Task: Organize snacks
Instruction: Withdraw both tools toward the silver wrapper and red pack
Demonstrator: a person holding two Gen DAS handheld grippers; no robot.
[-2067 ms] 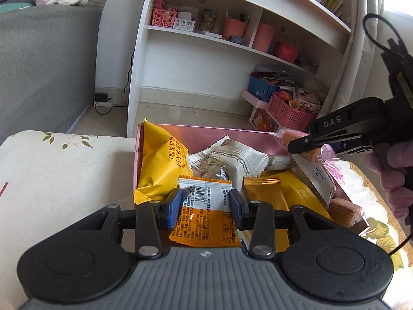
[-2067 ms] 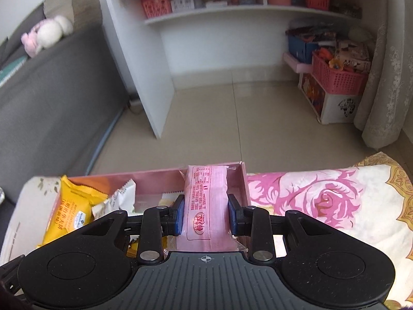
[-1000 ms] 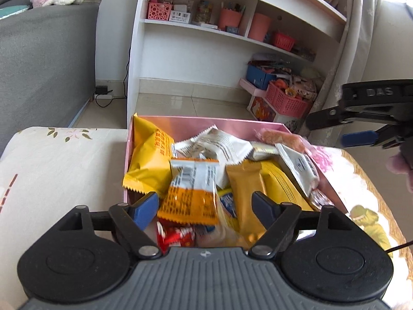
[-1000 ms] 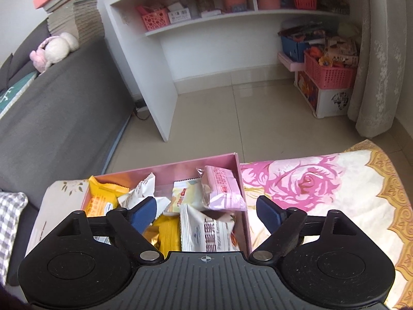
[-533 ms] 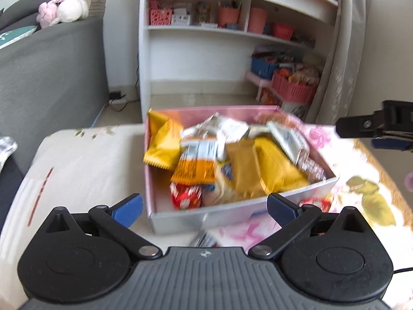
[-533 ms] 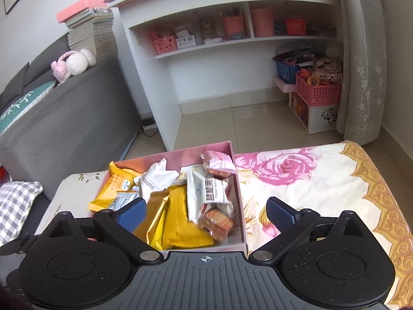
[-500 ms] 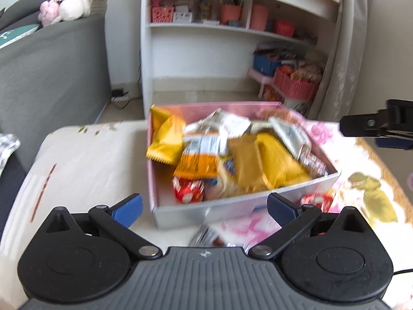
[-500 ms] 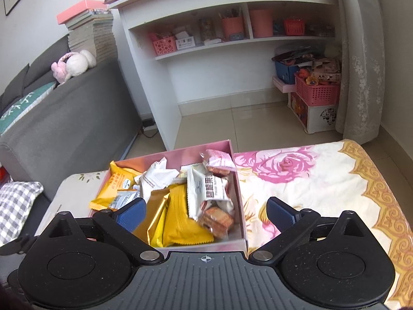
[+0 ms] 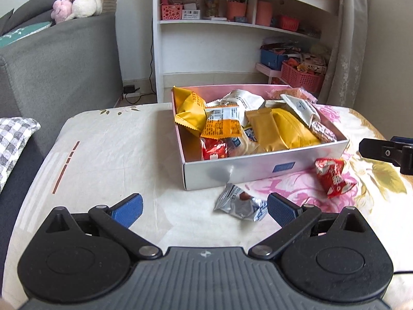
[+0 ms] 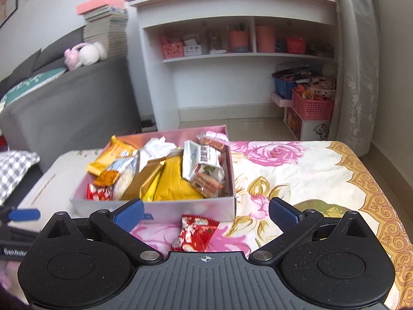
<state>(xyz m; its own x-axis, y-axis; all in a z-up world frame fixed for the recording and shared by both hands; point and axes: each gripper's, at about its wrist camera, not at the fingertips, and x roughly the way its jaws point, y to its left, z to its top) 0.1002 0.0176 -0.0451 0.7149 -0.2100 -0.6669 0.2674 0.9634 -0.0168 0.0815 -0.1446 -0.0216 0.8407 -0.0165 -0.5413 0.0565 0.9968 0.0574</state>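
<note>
Item: red snack packet [image 10: 194, 233], loose on the flowered table [image 10: 296, 170], just outside the near wall of the pink box [image 10: 191, 210]. It is found straight ahead of the right gripper [image 10: 205, 213], low between the jaws, long axis roughly along the line of approach. The jaws are spread wide, nothing between the pads.

Item: silver packet [image 9: 240, 202], also outside the box, ahead of the left gripper [image 9: 204, 206] and toward its right jaw; jaws wide apart, empty. Each packet is judged nearer its own gripper.
</note>
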